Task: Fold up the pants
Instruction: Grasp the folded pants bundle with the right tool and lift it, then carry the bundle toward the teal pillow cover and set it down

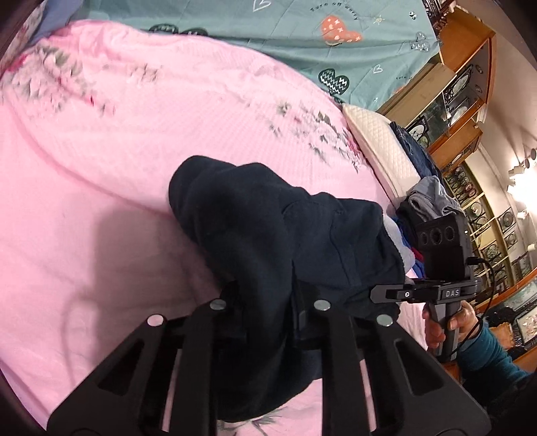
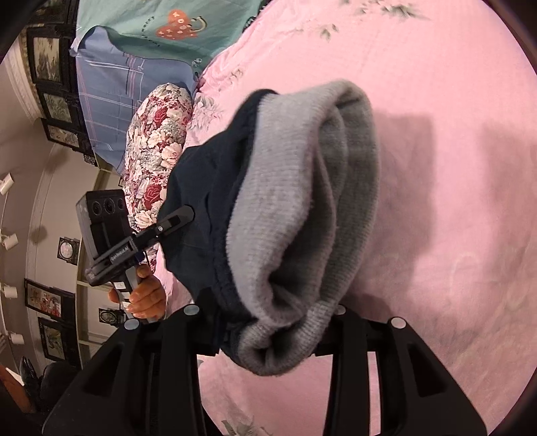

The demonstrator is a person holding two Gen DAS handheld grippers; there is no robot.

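**Pants gathered in both grippers, fold barely begun**

Above the pink blanket [image 1: 100, 201], nearest each camera, dark fabric is bunching between the black fingers. The left gripper [image 1: 268, 307] is clamping a thick wad of the pants [image 1: 268, 228]; its jaws are standing only as far apart as the cloth forces them. The right gripper [image 2: 265, 310] is pinching another bunch of the pants [image 2: 302, 201] the same way, jaws closed down onto the fabric.

Beyond the fingers, the garment is hanging in a lump over the blanket, not lying flat on it. It is navy outside with a grey fleecy lining, and the lining is showing widely in the right view, so part of it is turned outward. No legs, waistband or crease can be made out.

By my judgement the task is sitting at its start: the pants are being lifted to be spread, and the laying out, smoothing and folding are all left.

Past the blanket, a teal sheet [image 1: 302, 30] is lying at the far side.
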